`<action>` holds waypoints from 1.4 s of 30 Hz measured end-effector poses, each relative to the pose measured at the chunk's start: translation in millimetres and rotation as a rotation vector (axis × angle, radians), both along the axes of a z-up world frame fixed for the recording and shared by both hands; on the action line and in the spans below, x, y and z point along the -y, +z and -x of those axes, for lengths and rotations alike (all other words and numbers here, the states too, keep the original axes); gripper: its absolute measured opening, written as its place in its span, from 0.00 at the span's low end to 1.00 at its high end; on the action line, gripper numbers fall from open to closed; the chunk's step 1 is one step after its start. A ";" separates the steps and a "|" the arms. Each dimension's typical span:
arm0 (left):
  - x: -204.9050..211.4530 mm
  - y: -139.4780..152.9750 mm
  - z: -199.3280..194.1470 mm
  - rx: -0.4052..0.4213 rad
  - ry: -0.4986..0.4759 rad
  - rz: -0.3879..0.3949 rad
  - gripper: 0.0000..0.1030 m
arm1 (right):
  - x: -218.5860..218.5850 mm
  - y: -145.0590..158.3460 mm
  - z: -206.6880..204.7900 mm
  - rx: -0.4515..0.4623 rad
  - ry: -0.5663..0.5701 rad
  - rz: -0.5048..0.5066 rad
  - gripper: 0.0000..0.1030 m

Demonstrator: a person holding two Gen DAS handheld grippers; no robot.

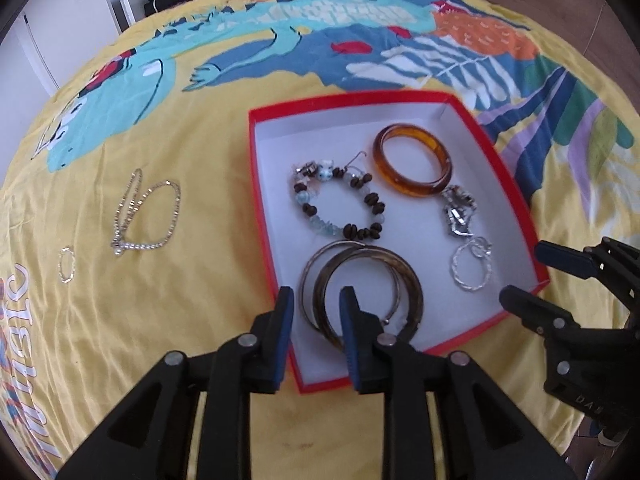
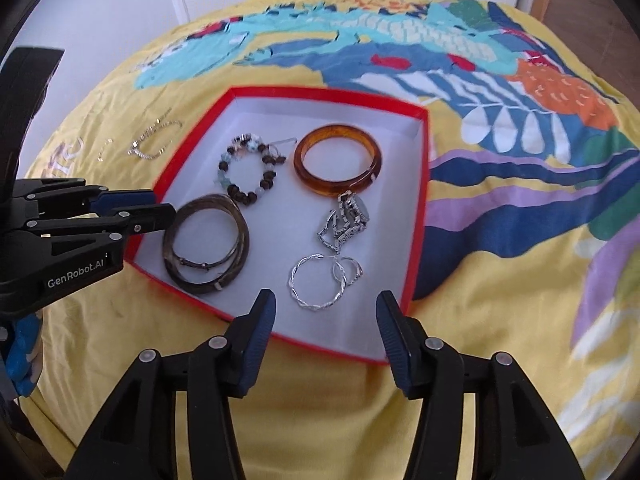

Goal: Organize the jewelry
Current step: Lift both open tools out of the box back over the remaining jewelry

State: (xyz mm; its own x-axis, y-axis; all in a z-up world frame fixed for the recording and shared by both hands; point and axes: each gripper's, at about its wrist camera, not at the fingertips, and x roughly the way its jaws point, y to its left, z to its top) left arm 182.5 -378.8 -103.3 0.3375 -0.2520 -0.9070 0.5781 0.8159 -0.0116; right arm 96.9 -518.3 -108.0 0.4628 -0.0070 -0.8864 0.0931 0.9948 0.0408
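The chain (image 1: pixel 146 216) lies loose on the yellow cloth (image 1: pixel 180 300), outside the box (image 1: pixel 400 98), with a small ring (image 1: pixel 66 265) just beside it at 8 o'clock. These two look like what is left to put away. The chain is likely light, limp and slippery; it will drape and swing, so pinching it where the strands cross and bunch, at its 7 o'clock end, seems safest. The ring is tiny and flat on soft cloth, hard to get under.

In the box sit the amber bangle (image 1: pixel 412 162), bead bracelet (image 1: pixel 338 204), dark bangles (image 1: pixel 362 292), watch (image 1: pixel 460 210) and silver hoops (image 1: pixel 472 266).

The left claw (image 1: pixel 316 300) hovers over the dark bangles, parted a little and holding nothing. The right claw (image 2: pixel 326 306) hangs at the box's 6 o'clock rim, spread wide and bare.
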 end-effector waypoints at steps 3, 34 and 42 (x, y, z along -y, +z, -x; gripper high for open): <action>-11.8 13.8 9.2 0.012 0.010 0.032 0.22 | 0.8 14.6 14.2 0.030 -0.039 -0.007 0.51; -236.4 146.3 130.0 0.360 0.291 0.066 0.37 | -155.0 132.5 99.5 0.277 -0.040 -0.083 0.56; -277.8 177.3 151.2 0.425 0.325 0.129 0.38 | -192.2 139.5 106.4 0.277 -0.018 -0.069 0.56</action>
State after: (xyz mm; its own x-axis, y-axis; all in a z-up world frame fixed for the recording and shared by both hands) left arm 31.3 -101.0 74.1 0.7465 -0.1735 -0.6424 0.2722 0.9606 0.0567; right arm -9.5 -326.1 31.4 0.6882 0.0390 -0.7245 0.0861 0.9871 0.1349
